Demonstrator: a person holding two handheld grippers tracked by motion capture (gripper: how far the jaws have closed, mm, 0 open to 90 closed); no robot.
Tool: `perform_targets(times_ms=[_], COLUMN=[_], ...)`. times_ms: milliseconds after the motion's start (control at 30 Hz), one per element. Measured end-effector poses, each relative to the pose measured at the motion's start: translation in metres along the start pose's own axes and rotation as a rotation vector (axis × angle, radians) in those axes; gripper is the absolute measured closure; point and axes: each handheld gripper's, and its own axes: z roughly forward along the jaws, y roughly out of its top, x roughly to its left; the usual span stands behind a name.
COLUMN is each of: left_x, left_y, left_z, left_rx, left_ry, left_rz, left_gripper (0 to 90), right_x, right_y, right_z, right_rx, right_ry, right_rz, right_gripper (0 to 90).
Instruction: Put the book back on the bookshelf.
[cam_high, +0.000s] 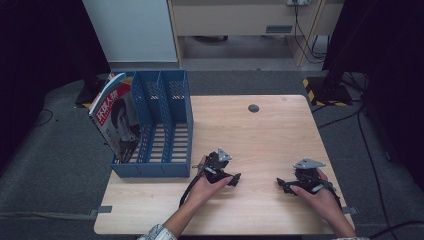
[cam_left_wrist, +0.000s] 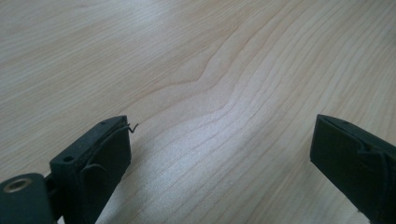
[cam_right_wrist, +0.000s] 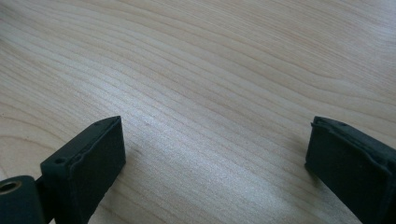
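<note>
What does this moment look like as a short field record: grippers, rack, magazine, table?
left gripper: open, low over the table, holding nothing
right gripper: open, low over the table, holding nothing
blue plastic slotted file rack: stands at the table's left edge
magazine with a red and white cover: leans in the rack's leftmost slot
light wooden table: bare wood between both pairs of jaws

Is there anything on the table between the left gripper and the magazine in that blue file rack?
Only the rack's own low front wall. The magazine leans in the leftmost slot of the blue rack; bare table lies between the rack and the open left gripper.
</note>
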Motion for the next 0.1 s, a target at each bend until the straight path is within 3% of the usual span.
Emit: perform_targets(times_ms=[33, 67, 100], left_x=[0.0000, -0.0011, -0.0011], left_y=[0.0000, -0.0043, -0.0043], left_z=[0.0000, 0.0041, 0.0041], left_rx=[0.000, 0.004, 0.004], left_ry=[0.000, 0.020, 0.020], left_rz=[0.000, 0.051, 0.051], left_gripper=[4.4, 2.8, 1.9], right_x=[0.0000, 0.0000, 0.0000], right_y=[0.0000, 0.0000, 0.0000], right_z=[0.0000, 0.0000, 0.0000], right_rx=[0.000, 0.000, 0.000], right_ry=[0.000, 0.000, 0.000], right_rz=[0.000, 0.000, 0.000], right_gripper=[5.1, 5.1, 5.1])
